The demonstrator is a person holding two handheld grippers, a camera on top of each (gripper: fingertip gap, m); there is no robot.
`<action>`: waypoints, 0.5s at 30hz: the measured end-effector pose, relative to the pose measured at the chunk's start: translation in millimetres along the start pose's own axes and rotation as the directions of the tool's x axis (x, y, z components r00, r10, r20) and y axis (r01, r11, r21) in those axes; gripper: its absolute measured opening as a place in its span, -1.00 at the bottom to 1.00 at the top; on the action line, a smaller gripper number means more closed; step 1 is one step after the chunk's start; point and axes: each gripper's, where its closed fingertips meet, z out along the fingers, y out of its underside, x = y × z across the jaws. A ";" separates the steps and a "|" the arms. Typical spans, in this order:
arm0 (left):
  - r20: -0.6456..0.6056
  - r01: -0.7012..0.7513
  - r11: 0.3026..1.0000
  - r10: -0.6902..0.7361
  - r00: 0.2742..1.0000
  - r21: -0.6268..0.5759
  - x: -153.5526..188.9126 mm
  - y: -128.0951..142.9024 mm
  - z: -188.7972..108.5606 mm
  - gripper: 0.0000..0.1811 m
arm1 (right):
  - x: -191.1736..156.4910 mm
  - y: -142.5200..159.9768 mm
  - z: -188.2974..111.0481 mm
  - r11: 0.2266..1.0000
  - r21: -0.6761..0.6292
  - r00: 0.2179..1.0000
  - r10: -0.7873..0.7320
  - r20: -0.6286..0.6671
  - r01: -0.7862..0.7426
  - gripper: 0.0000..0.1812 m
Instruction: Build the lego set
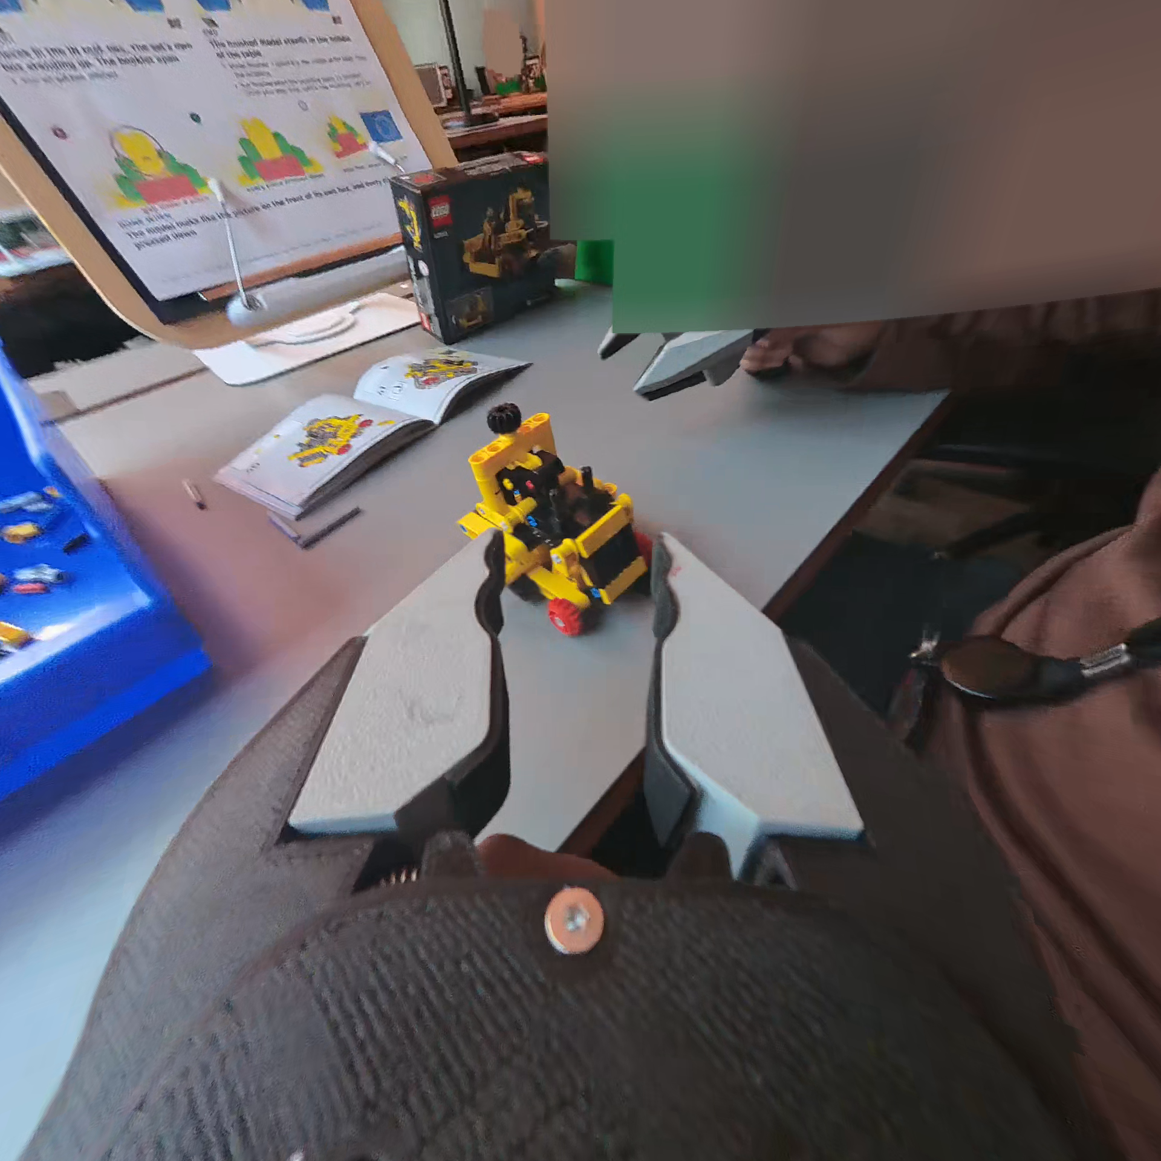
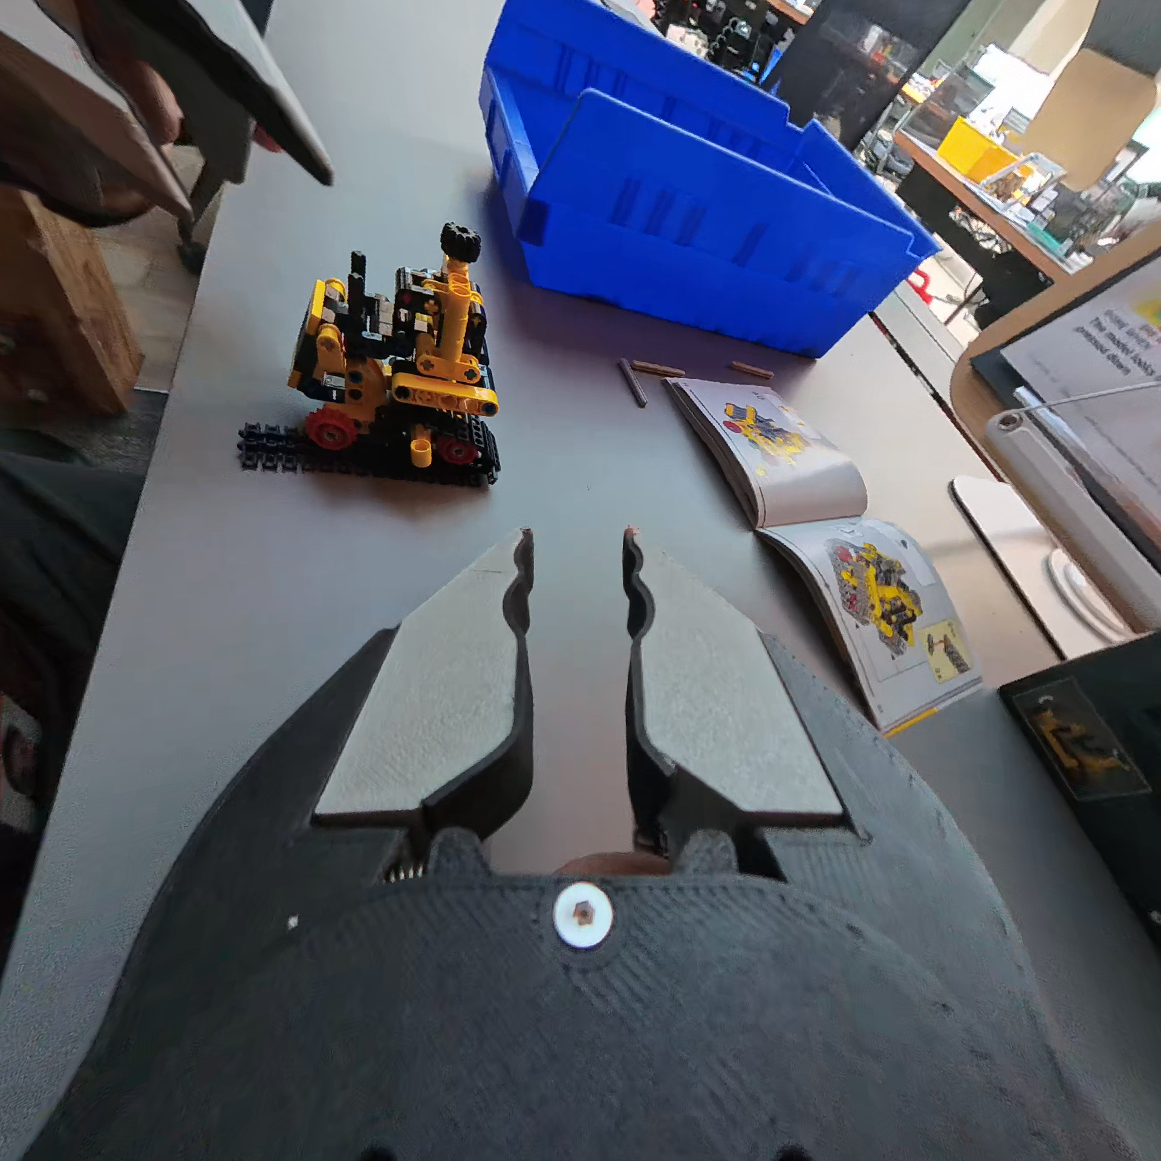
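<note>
A yellow and black lego bulldozer model (image 1: pixel 553 521) with red wheels stands on the grey table (image 1: pixel 754 452). In the right wrist view the model (image 2: pixel 396 364) sits on a black track strip (image 2: pixel 370 455), with a black gear on top. My left gripper (image 1: pixel 575 553) is open, its tips on either side of the model's near end, not gripping it. My right gripper (image 2: pixel 578 537) is open and empty, hovering over bare table to the right of the model. The right gripper also shows far off in the left wrist view (image 1: pixel 678 364).
An open instruction booklet (image 2: pixel 817 534) lies right of the model. A blue parts bin (image 2: pixel 691 207) stands behind, with loose pieces inside (image 1: pixel 38 565). Thin dark axles (image 2: pixel 634 380) lie by the booklet. The set's box (image 1: pixel 477 245) and a monitor (image 1: pixel 207 144) stand at the back. About 15 cm separates my left fingertips from my right. The right tips stand about 35 cm off the monitor (image 1: pixel 207 144).
</note>
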 end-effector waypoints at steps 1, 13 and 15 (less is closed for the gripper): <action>0.018 -0.053 0.999 0.053 0.998 -0.008 -2.8 0.3 1.1 -0.52 | 1.2 -0.9 2.5 0.999 0.011 0.999 -0.034 0.003 0.034 -0.73; 0.002 0.013 0.993 -0.013 1.000 0.116 -91.2 -30.4 12.0 -0.63 | 39.4 -26.7 -7.4 0.950 0.258 0.984 0.169 0.058 -0.179 -0.74; -0.053 0.029 0.995 -0.024 0.998 0.093 -94.1 -24.4 23.4 -0.62 | 41.7 -27.7 -9.1 0.942 0.273 0.980 0.183 0.073 -0.196 -0.73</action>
